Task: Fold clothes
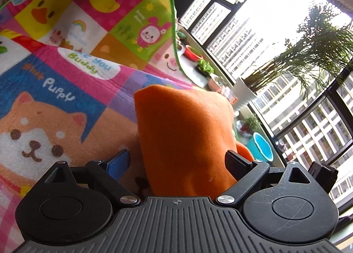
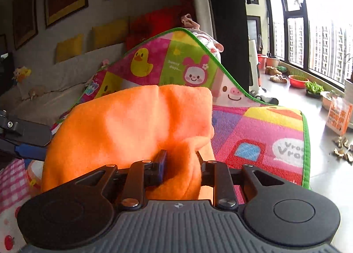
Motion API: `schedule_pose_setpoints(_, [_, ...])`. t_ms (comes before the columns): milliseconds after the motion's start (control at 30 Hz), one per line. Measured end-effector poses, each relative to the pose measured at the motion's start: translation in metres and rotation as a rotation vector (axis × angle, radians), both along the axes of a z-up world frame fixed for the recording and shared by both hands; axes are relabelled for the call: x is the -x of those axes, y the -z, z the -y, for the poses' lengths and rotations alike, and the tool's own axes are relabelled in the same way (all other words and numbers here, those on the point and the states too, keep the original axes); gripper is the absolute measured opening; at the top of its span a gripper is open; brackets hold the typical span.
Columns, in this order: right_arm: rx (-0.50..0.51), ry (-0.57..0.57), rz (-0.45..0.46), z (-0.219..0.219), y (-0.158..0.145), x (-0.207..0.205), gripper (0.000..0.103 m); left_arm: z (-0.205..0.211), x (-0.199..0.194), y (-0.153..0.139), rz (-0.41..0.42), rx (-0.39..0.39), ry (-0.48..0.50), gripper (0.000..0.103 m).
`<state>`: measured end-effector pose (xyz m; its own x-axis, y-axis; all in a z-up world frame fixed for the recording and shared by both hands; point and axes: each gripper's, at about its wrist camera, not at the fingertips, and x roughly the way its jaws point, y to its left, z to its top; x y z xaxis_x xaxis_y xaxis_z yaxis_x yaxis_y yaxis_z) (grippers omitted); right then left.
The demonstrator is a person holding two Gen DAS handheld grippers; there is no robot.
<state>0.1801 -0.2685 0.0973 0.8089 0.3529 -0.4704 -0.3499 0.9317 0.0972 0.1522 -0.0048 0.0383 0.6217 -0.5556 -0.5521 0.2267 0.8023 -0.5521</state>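
We are holding the orange cloth (image 2: 132, 127) up over the play mat (image 2: 260, 134), near its green edge, so it hangs free and we can fold it. Our right gripper (image 2: 179, 160) is squeezing a bunch of cloth. Our left gripper (image 1: 178, 160) is spread wide with cloth between its fingers, not pinching. The mat's far end is curling up behind. Plant pots (image 1: 194, 53) are sitting by the window, well apart.
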Motion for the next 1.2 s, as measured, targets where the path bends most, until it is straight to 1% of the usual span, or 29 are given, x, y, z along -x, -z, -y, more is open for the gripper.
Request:
schedule_pose_setpoints(33, [0.013, -0.003, 0.000, -0.003, 0.001, -0.004, 0.045, 0.000, 0.001, -0.001, 0.004, 0.001, -0.001, 0.096])
schedule_pose_setpoints(67, [0.016, 0.000, -0.008, -0.003, 0.002, -0.009, 0.060, 0.000, 0.003, -0.001, 0.007, 0.001, -0.003, 0.096])
schedule_pose_setpoints(100, [0.011, 0.001, -0.026, -0.003, 0.005, -0.014, 0.068, 0.000, 0.004, -0.002, 0.010, 0.002, -0.005, 0.096])
schedule_pose_setpoints(200, [-0.047, -0.003, -0.117, 0.002, 0.012, -0.024, 0.068, 0.003, 0.004, 0.003, 0.003, -0.001, 0.009, 0.096])
schedule_pose_setpoints(300, [-0.132, -0.009, -0.202, 0.008, 0.019, -0.024, 0.068, 0.004, 0.002, 0.010, -0.005, 0.015, 0.026, 0.096])
schedule_pose_setpoints(400, [-0.169, -0.012, -0.235, -0.001, 0.021, -0.018, 0.068, -0.004, 0.000, 0.019, -0.019, 0.040, 0.021, 0.096])
schedule_pose_setpoints(500, [-0.179, -0.050, -0.253, -0.026, 0.018, -0.009, 0.068, -0.020, 0.000, 0.026, -0.030, 0.059, -0.010, 0.096])
schedule_pose_setpoints(600, [-0.170, -0.092, -0.257, -0.062, 0.015, 0.000, 0.068, -0.044, 0.002, 0.030, -0.031, 0.050, -0.072, 0.096])
schedule_pose_setpoints(700, [-0.162, -0.120, -0.253, -0.095, 0.013, 0.012, 0.068, -0.078, 0.007, 0.034, -0.026, 0.049, -0.144, 0.097])
schedule_pose_setpoints(767, [-0.153, -0.145, -0.249, -0.113, 0.012, 0.021, 0.068, -0.100, 0.013, 0.035, -0.014, 0.047, -0.188, 0.098])
schedule_pose_setpoints(867, [-0.123, -0.190, -0.235, -0.132, 0.010, 0.031, 0.068, -0.123, 0.019, 0.034, 0.012, 0.021, -0.242, 0.098])
schedule_pose_setpoints(967, [-0.105, -0.202, -0.232, -0.135, 0.008, 0.033, 0.068, -0.135, 0.024, 0.034, 0.017, 0.019, -0.261, 0.098])
schedule_pose_setpoints(1067, [-0.100, -0.195, -0.245, -0.125, 0.005, 0.032, 0.070, -0.133, 0.027, 0.035, 0.027, 0.007, -0.249, 0.098])
schedule_pose_setpoints(1200, [-0.066, -0.179, -0.197, -0.108, -0.007, 0.039, 0.075, -0.126, 0.027, 0.037, 0.046, -0.018, -0.235, 0.099])
